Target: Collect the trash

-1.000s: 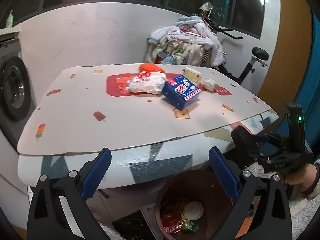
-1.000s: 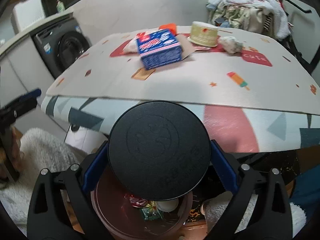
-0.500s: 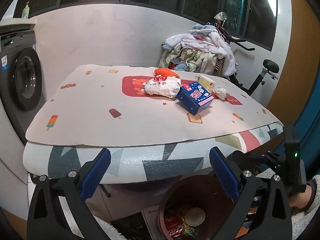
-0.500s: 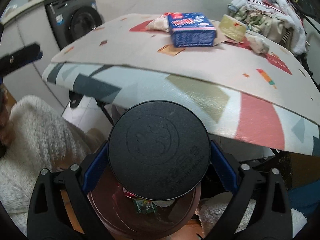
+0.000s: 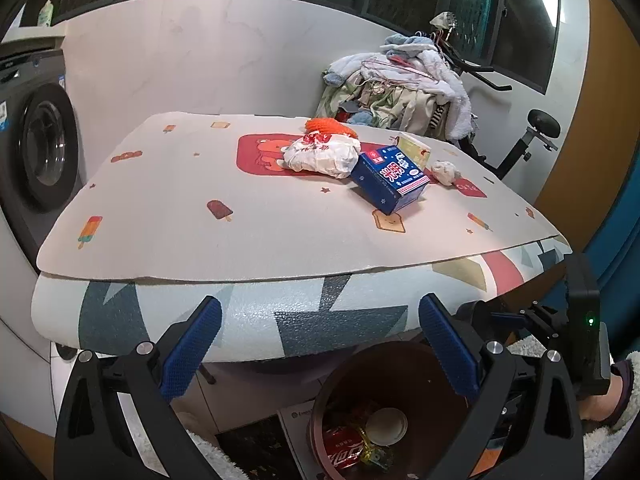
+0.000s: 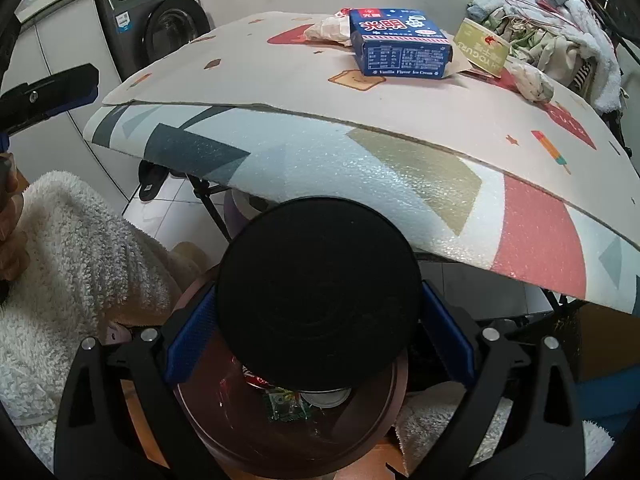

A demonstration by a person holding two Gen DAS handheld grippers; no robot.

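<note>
A brown trash bin (image 5: 400, 364) stands on the floor under the table's front edge, with a red can, a white cup and wrappers inside. My right gripper (image 6: 318, 334) is shut on a round black lid (image 6: 318, 296), held just above the bin (image 6: 224, 428). My left gripper (image 5: 320, 344) hangs open and empty in front of the table edge, above the bin. On the table (image 5: 248, 240) lie a blue ice cream box (image 5: 390, 180), a crumpled white bag (image 5: 320, 156), an orange thing (image 5: 330, 126), a yellow-green tub (image 6: 482, 48) and a paper wad (image 5: 446, 172).
A washing machine (image 5: 40, 152) stands to the left. A clothes pile (image 5: 400, 88) on an exercise bike (image 5: 532, 136) is behind the table. The person's fluffy white sleeve (image 6: 68, 248) and slippered foot (image 5: 612, 392) are near the bin.
Both grippers have shifted left and lowered slightly relative to the table. The right gripper still holds the lid and has come down closer over the bin. The left gripper stays open.
</note>
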